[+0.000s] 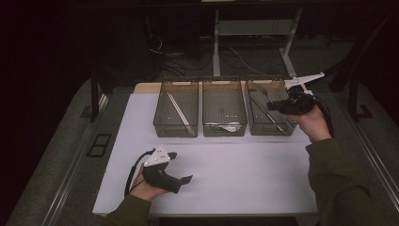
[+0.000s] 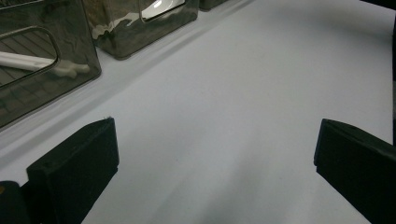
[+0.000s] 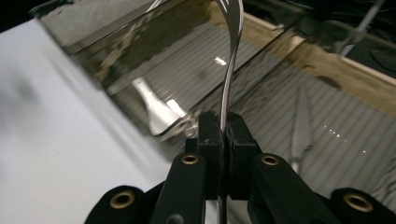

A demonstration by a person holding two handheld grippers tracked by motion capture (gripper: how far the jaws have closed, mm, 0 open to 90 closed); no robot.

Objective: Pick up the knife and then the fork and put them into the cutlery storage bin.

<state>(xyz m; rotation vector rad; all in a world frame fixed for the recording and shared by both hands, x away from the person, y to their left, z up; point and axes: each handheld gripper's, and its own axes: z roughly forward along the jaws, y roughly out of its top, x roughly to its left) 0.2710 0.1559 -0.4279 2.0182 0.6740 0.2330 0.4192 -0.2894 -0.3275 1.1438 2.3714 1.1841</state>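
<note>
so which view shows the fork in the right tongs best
The right gripper view: the fork rises from the shut right tongs, handle pinched, over the right-hand bin. The high view gives just a dark blur at the right tongs above that bin. The left gripper view faces bare table between open left tongs.

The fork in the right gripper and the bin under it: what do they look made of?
The fork looks like polished metal, probably steel: thin, curved and silvery, with bright glints. The bin looks like smoke-tinted clear plastic: its ribbed floor shows through the glossy wall. The right gripper is shut on the fork's handle.
</note>
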